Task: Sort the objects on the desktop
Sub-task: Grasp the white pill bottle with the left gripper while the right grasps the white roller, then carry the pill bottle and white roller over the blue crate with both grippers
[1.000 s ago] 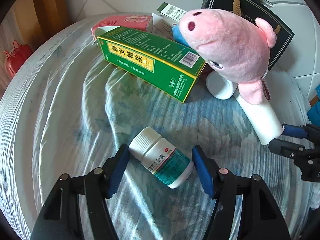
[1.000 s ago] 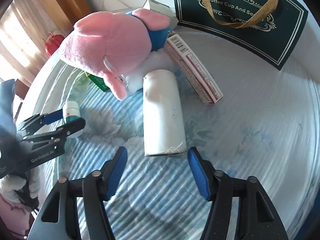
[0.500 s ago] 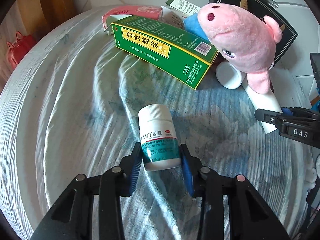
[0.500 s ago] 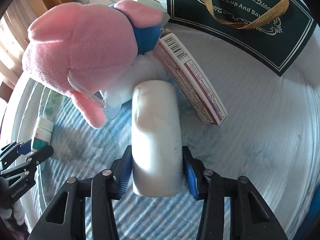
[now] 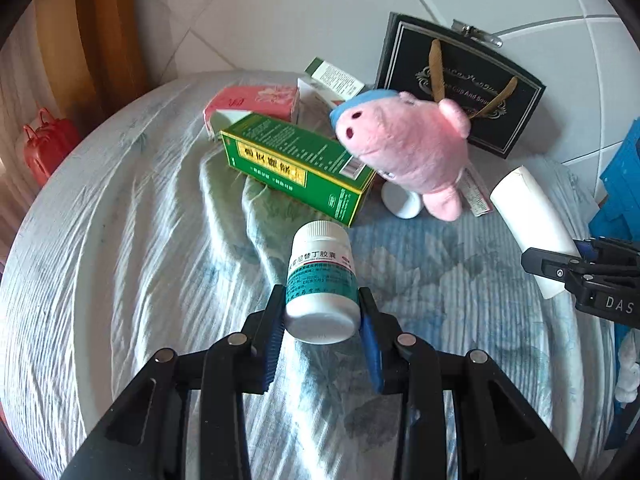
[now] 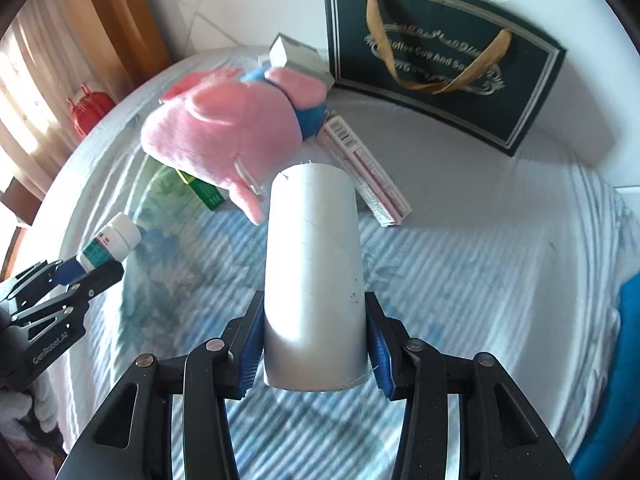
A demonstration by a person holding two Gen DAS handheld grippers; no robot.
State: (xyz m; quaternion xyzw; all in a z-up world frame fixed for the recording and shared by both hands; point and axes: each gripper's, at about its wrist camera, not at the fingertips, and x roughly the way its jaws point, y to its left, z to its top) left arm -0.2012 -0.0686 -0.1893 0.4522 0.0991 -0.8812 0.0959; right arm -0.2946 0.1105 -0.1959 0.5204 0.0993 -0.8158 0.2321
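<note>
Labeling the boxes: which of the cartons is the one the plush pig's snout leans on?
The big green carton with the yellow label: the plush pig leans on its end. The others lie behind or beside.

We see a white pill bottle (image 5: 322, 280) with a teal label band, a plain white tube (image 6: 314, 276), a pink plush pig (image 5: 404, 152) with blue trim, a green box (image 5: 296, 166) edged yellow, a pink packet (image 5: 256, 102), and a dark green bag (image 6: 440, 56) with tan handles. The bedcover (image 5: 120, 240) is pale blue-white, ribbed, with faded floral print.
</note>
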